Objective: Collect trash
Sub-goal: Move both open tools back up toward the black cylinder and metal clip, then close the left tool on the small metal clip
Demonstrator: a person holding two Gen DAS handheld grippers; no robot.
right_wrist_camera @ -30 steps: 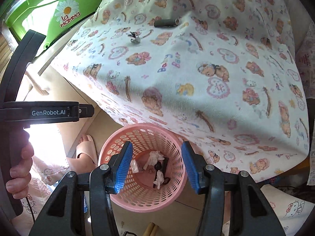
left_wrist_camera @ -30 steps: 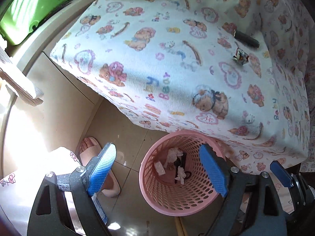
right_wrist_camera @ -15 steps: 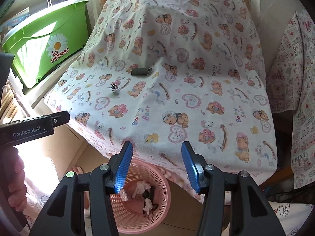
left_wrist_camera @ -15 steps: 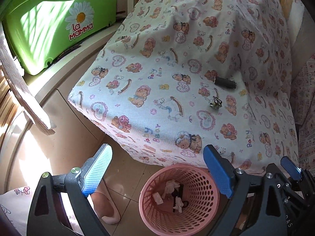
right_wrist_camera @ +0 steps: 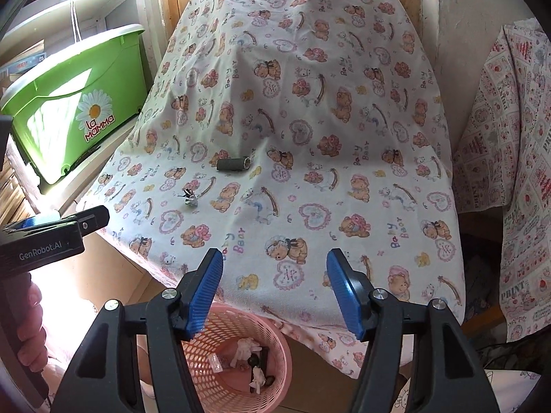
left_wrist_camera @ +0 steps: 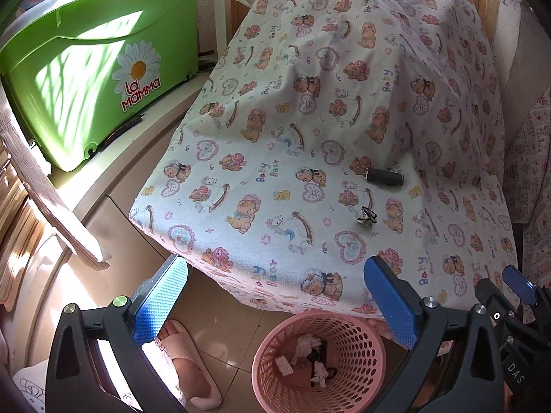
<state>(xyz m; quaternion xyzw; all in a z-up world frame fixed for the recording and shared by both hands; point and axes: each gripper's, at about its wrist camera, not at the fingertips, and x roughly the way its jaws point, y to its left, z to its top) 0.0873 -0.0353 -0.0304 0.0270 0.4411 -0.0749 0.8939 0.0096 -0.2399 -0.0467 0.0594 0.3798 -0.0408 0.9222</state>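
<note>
A dark cylinder [left_wrist_camera: 384,176] [right_wrist_camera: 232,164] and a small crumpled wrapper [left_wrist_camera: 367,218] [right_wrist_camera: 189,197] lie on the bear-print cloth over the table [left_wrist_camera: 310,120] [right_wrist_camera: 310,137]. A pink mesh basket [left_wrist_camera: 358,330] [right_wrist_camera: 275,330] with several scraps of trash inside stands on the floor at the table's front edge. My left gripper [left_wrist_camera: 275,303] is open and empty, above the basket. My right gripper [right_wrist_camera: 275,289] is open and empty, over the table's front edge. The left gripper's body [right_wrist_camera: 51,237] shows at the left of the right wrist view.
A green plastic tub [left_wrist_camera: 86,79] [right_wrist_camera: 69,103] marked La Mamma sits on a ledge at the left. A foot in a pink slipper [left_wrist_camera: 189,361] is on the tiled floor beside the basket. Another printed cloth [right_wrist_camera: 509,172] hangs at the right.
Both grippers have risen and pulled back from the basket. The tabletop with the cylinder and wrapper now fills the views, and the basket has dropped to the lower edge.
</note>
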